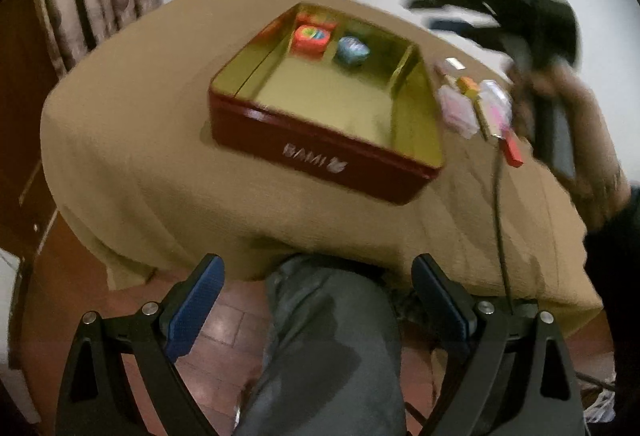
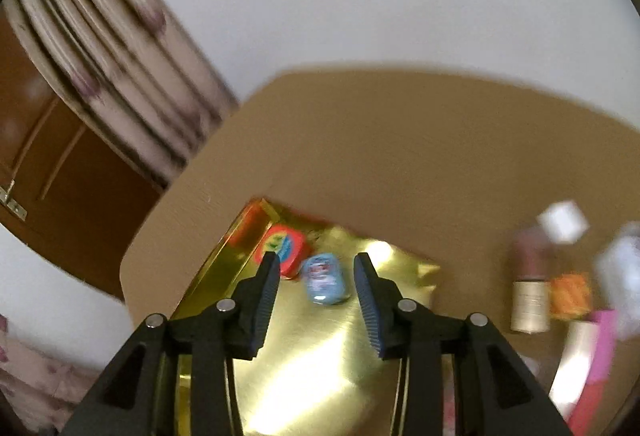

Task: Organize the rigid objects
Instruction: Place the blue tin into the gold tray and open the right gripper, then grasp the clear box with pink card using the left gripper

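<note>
A red tin [image 1: 320, 152] with a gold inside sits on the tan-covered table. In its far corner lie an orange-red box [image 1: 311, 38] and a small blue box [image 1: 352, 50]. My left gripper [image 1: 318, 262] hangs open and empty off the table's near edge, above a person's knee [image 1: 332, 336]. My right gripper [image 2: 317, 258] hovers over the tin's gold floor [image 2: 320, 364], jaws apart. The blue box [image 2: 324, 278] lies on the floor just beyond its tips, beside the orange-red box [image 2: 282, 246], and nothing is between the pads. In the left wrist view its blurred black body [image 1: 512, 12] is at upper right.
Right of the tin lie loose small things: a white cube [image 2: 562, 222], a brown-and-cream cylinder [image 2: 530, 288], an orange block [image 2: 570, 294], a pink piece [image 2: 604, 344] and a red stick [image 1: 512, 152]. A thin cable [image 1: 500, 228] runs over the cloth. Curtain and wooden door stand at left.
</note>
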Available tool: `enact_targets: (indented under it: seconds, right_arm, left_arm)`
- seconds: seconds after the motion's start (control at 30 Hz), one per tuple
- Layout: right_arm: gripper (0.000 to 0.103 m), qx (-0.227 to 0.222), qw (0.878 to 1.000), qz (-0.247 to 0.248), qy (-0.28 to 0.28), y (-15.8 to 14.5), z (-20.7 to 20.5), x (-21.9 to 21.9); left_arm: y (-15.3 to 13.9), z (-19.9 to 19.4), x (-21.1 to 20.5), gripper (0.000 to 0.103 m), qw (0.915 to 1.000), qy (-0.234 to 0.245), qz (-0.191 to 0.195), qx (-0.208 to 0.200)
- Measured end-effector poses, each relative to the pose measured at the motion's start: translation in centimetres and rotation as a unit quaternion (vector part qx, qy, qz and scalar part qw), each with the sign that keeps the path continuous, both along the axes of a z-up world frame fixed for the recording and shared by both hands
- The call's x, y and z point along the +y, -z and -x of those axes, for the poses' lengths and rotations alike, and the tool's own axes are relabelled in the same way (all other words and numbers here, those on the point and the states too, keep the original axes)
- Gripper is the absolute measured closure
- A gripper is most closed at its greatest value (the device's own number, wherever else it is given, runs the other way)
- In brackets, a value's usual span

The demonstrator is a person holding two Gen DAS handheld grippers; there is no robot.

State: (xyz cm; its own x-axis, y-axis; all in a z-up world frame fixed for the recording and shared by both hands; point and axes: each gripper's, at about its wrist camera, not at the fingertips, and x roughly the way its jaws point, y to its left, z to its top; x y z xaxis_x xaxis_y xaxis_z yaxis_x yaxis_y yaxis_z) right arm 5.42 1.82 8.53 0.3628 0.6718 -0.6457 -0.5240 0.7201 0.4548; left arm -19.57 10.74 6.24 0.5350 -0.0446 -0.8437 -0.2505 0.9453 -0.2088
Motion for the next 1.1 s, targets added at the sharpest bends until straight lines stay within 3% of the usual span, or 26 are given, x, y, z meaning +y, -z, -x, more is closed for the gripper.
enact_targets:
  seconds: [0.1,0.2,0.27,0.4,0.5,0.67,0.77,1.1]
  right_arm:
    - [0.054,-0.084,0.991,0.059,0.085,-0.4,3.1,-7.1]
    - [0.051,-0.143,0.964,0.148,0.166,1.5,5.6,-14.3]
    - [0.051,-0.141,0.948,0.202,0.203,3.8,6.1,-19.4]
    - [0.051,-0.109,0.929,0.241,0.257,7.8,7.3,-26.1]
    - [0.051,-0.091,0.925,0.234,0.284,9.4,7.9,-29.3]
    - [0.047,-0.076,0.929,0.179,0.316,9.6,8.4,-31.9]
    - [0.043,-0.071,0.923,0.166,0.341,9.8,8.5,-33.8]
    - [0.041,-0.05,0.929,0.119,0.347,11.0,7.6,-31.9]
  left_arm:
    - [-1.5,0.3,-1.5,0.011,0.999,0.029,-0.017,-0.03]
    - [-2.6,-0.1,-3.8,0.01,0.9958,0.075,-0.025,-0.046]
    - [-3.3,-0.9,-5.5,0.01,0.9928,0.108,-0.017,-0.05]
    - [-4.4,-4.3,-8.6,0.01,0.9875,0.152,-0.003,-0.044]
    - [-4.5,-7.2,-10.1,0.01,0.9836,0.176,0.023,-0.033]
    - [-4.3,-13.3,-12.2,0.01,0.9809,0.193,0.017,-0.018]
    - [-3.9,-16.1,-13.0,0.01,0.9776,0.209,0.022,-0.01]
    - [-0.3,-23.1,-12.8,0.01,0.9774,0.207,0.015,0.041]
